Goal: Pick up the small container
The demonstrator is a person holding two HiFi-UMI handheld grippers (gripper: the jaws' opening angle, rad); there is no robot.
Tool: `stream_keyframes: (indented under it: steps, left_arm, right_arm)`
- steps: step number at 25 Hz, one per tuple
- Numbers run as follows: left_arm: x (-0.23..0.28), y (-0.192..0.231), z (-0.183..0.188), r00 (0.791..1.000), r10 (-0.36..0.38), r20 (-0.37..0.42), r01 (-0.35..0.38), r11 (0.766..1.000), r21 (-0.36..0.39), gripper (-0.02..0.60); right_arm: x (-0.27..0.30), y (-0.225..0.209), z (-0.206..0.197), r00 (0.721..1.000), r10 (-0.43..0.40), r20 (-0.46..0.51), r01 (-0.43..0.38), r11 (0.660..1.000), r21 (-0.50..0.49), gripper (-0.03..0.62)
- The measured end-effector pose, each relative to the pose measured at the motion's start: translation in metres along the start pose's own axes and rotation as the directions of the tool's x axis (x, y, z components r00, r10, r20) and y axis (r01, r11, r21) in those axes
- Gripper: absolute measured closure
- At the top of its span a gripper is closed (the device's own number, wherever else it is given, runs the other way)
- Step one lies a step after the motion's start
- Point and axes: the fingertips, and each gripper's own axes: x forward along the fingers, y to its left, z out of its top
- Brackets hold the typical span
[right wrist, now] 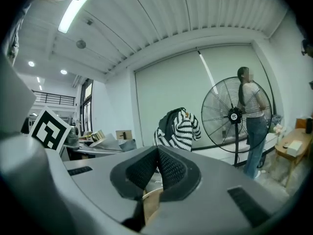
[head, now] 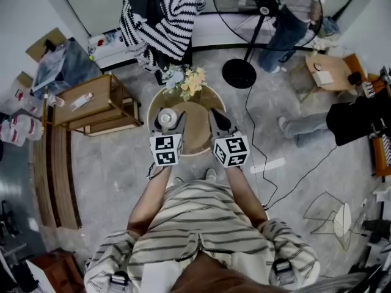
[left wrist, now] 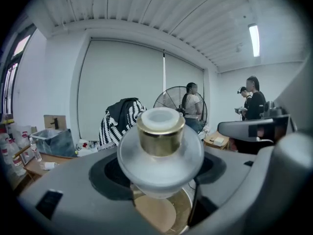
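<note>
left claw [left wrist: 159,173] clamps the small container [left wrist: 160,155], its gold collar [left wrist: 160,141] lost in the head view; right claw [right wrist: 157,168] closed.

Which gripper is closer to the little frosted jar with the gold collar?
Left. The left gripper clamps the jar between its jaws; the right gripper hangs beside it, shut, empty.

One small container [head: 166,118], one round table [head: 197,134], one fan [head: 267,2].

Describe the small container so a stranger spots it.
Find the round gold-rimmed wooden table before the person. At its left, between the left gripper's fingers, is a squat frosted-glass jar; its gold collar and white cap set it apart from the pale flowers.
</note>
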Motion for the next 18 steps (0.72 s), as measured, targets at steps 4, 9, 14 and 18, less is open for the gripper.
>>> stream_keyframes:
  steps: [4, 9, 14, 18]
  left_arm:
    - [-0.008, 0.002, 0.011, 1.000, 0.001, 0.030, -0.001, 1.000, -0.007, 0.255]
    - [-0.018, 0.004, 0.018, 0.998, 0.006, 0.059, -0.006, 1.000, -0.002, 0.255]
    - [-0.021, 0.009, 0.023, 0.997, 0.018, 0.072, -0.019, 1.000, 0.001, 0.255]
    - [-0.022, 0.010, 0.023, 0.997, 0.019, 0.077, -0.019, 1.000, 0.002, 0.255]
  right_arm:
    - [0.000, 0.005, 0.011, 1.000, 0.007, 0.021, -0.006, 1.000, -0.021, 0.586]
    - [-0.001, 0.013, 0.017, 0.999, 0.012, 0.037, -0.010, 0.999, -0.038, 0.586]
    - [0.000, 0.012, 0.019, 0.999, 0.010, 0.042, -0.008, 0.999, -0.041, 0.588]
    - [-0.002, 0.010, 0.022, 0.999, 0.003, 0.052, -0.001, 0.999, -0.043, 0.588]
